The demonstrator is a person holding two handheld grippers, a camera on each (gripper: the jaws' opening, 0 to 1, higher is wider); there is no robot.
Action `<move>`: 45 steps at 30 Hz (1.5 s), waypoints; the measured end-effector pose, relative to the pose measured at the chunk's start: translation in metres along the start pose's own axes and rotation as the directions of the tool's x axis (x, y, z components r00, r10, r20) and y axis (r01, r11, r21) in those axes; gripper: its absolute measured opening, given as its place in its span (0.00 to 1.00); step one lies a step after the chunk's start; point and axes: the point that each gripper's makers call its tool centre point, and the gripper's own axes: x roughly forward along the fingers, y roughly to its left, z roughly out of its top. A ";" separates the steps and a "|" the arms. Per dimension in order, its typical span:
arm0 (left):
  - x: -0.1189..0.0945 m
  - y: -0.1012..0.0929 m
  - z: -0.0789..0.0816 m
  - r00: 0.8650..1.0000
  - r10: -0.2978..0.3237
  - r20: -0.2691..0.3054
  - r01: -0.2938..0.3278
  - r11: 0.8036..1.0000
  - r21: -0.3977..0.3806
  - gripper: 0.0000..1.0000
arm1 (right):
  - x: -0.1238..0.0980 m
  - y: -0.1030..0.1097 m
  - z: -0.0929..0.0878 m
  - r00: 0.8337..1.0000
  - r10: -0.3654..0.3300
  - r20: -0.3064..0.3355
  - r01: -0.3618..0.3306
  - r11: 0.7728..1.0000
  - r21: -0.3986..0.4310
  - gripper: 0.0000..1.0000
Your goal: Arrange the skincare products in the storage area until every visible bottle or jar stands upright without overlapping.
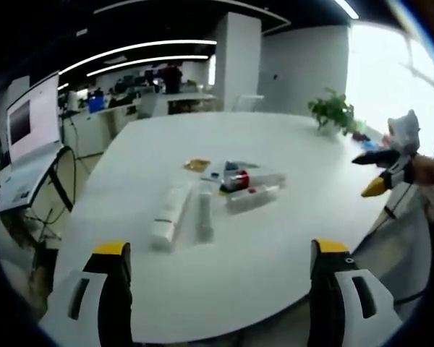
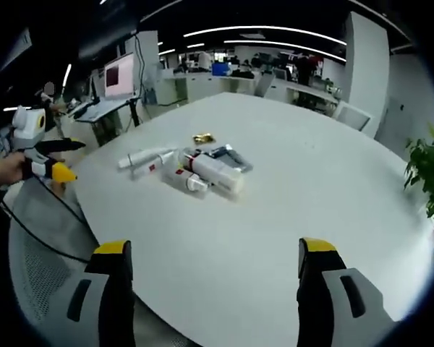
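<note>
1. Skincare tubes (image 1: 202, 210) lie flat in a pile mid-table (image 1: 289, 159), far from both grippers.
2. Left gripper (image 1: 220, 271) and right gripper (image 2: 213, 267) hang wide apart, holding nothing.
3. Round tubes may roll off when nudged, or tip over again once stood up.

White table (image 1: 275, 246), products down flat.
Skincare tubes (image 1: 202, 210) lie clustered mid-table beside a small gold item (image 1: 197, 165); a potted plant (image 1: 333, 112) stands at the far edge.
</note>
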 end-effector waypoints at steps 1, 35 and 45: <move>0.000 0.000 0.000 1.000 0.000 0.000 0.000 1.000 0.000 0.96 | 0.001 0.000 0.003 1.000 0.001 0.001 -0.001 1.000 -0.009 0.93; -0.004 -0.002 0.003 1.000 0.004 0.012 -0.003 1.000 -0.027 0.95 | 0.062 0.020 0.108 0.987 0.140 -0.082 -0.158 0.940 -0.303 0.90; -0.004 0.000 0.002 1.000 0.004 0.013 -0.004 1.000 -0.030 0.94 | 0.087 0.016 0.111 0.976 0.144 -0.164 -0.195 0.910 -0.365 0.83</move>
